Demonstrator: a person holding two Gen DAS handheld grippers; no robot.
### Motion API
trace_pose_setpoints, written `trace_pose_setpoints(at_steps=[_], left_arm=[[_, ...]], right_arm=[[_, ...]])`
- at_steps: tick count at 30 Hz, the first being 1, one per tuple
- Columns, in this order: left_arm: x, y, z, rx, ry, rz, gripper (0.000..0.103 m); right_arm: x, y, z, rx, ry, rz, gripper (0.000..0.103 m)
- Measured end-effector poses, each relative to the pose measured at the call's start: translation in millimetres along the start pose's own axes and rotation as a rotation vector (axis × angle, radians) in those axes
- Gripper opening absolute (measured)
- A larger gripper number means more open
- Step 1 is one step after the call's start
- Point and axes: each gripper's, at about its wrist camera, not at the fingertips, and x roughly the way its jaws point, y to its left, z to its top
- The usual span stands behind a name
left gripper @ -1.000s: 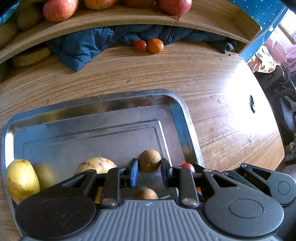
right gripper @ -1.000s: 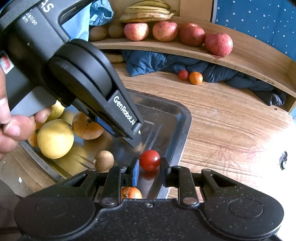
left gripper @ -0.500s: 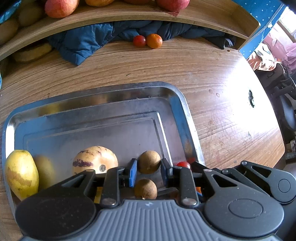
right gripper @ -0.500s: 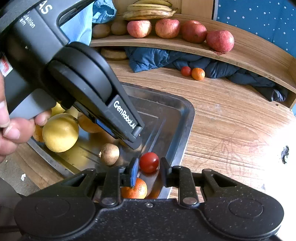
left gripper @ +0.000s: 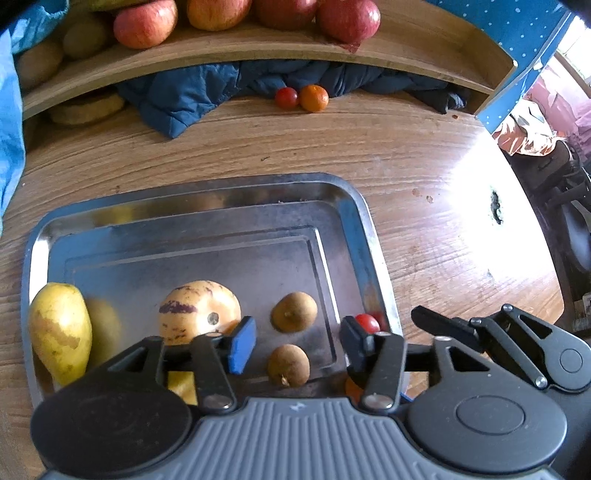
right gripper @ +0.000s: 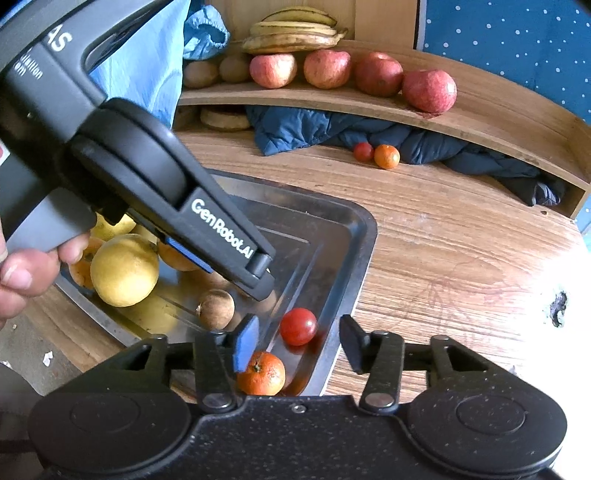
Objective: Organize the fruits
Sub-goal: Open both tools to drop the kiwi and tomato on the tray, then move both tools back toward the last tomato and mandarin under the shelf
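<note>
A steel tray (left gripper: 362,221) lies on the wooden table. My left gripper (left gripper: 295,343) hovers over its near right corner, jaws opening. Two small brown fruits (left gripper: 294,316) (left gripper: 288,365) lie loose on the tray between the pads, touching neither. A striped pale melon (left gripper: 199,312) and a yellow fruit (left gripper: 61,332) lie to the left. My right gripper (right gripper: 297,343) is also opening over the same tray (right gripper: 364,236). A cherry tomato (right gripper: 298,326) rests free between its pads, and a small orange (right gripper: 261,373) sits just below the blue pad.
At the back, a curved wooden shelf (right gripper: 480,118) carries several apples (right gripper: 428,90) and bananas (right gripper: 295,33). Blue cloth (left gripper: 192,92) lies under it, with a tomato (left gripper: 286,98) and a small orange (left gripper: 314,98) beside it. A hand (right gripper: 22,273) holds the left gripper's body.
Both grippers were shut, the left on a brown fruit and the right on the cherry tomato. Both have spread their jaws, and the fruit and the tomato now lie on the tray.
</note>
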Motion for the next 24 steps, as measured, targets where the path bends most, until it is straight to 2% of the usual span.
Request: trace_pose_setpoints(at_steps=[8,12,14,18,24], left_arm=[[-26.9,4.9,-15.6,-0.028,-0.016,0.041,0.083],[-40.9,11.2,-29.1,-0.042,-0.006,0.045,0.084],[-48.0,11.7,-34.9,-0.041,-0.003,0.067,0.091],[-59.9,16.6,-42.3,-0.056,0.000,0.079,0.092],[-69.7,26.4,-51.2,-0.088,0.015,0.103,0.095]], right_arm=[[-11.4,-6.1,-2.8,0.016,-0.017,0.031,0.077],[-16.5,-8.5,-4.1,0.013,-0.023,0.056,0.085],[-17.7,-8.8,-4.2,0.007,-0.023,0.069,0.089],[-20.2,-7.6,-4.7,-0.009,-0.018,0.102,0.094],[-22.3,-5.2,-4.8,-0.026,-0.018,0.138,0.096]])
